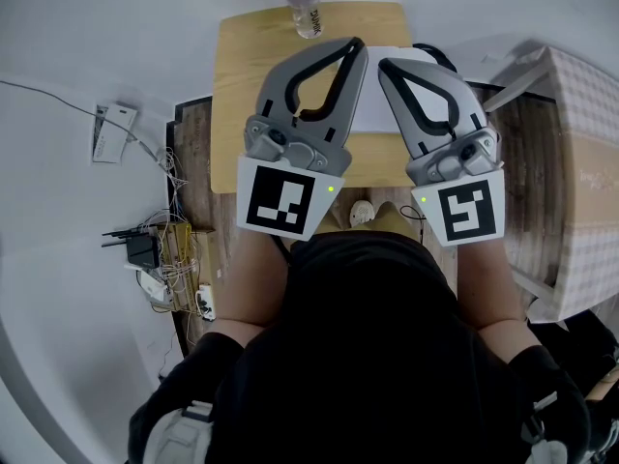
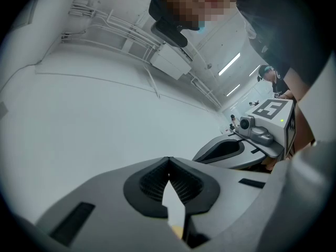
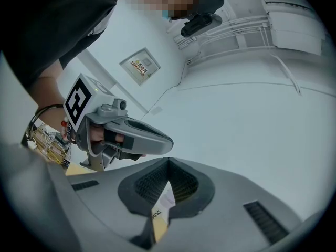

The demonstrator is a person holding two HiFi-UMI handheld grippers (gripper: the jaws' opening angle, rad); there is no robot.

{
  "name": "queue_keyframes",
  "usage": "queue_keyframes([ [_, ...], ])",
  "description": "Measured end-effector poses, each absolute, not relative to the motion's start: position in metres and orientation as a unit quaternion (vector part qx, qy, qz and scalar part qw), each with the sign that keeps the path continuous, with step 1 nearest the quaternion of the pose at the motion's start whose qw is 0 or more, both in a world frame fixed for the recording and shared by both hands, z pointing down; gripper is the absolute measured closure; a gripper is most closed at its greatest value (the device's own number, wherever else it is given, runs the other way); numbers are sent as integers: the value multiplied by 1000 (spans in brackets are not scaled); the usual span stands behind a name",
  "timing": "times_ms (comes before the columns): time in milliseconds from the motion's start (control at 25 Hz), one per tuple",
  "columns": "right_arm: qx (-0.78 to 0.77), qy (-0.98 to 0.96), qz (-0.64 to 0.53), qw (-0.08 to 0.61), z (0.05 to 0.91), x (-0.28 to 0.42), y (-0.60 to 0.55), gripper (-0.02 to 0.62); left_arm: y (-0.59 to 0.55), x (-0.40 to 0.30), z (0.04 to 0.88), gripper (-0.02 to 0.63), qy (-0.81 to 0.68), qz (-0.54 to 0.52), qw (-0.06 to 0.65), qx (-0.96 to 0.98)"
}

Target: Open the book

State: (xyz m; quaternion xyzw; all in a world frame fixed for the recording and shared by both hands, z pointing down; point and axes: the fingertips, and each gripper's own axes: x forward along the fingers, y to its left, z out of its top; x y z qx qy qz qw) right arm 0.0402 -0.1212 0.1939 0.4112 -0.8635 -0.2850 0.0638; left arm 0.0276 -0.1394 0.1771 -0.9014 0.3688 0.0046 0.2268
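Spanning the middle of the room, a wooden surface point(image 1: 242, 66) sits under the left hand-held gripper point(image 1: 360, 44) and the right hand-held gripper point(image 1: 384, 66), both clenched on nothing. A white book point(image 1: 375, 104) lies on the surface, showing between them, with a plastic bottle point(image 1: 302, 3) at the far edge.

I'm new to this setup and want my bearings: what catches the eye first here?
Two grey grippers, the left gripper and right gripper, both shut, are side by side over a small wooden table. A white book lies beneath them, with a clear bottle at the far edge.
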Motion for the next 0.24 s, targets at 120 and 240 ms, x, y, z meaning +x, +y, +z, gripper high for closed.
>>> queue_keyframes([
  [120,411,-864,-284,64,194,39,-121,568,-139,26,176,598,369,5,228,-901],
  [240,409,-864,-287,64,193,36,-121,568,-139,24,175,598,371,5,226,-901],
])
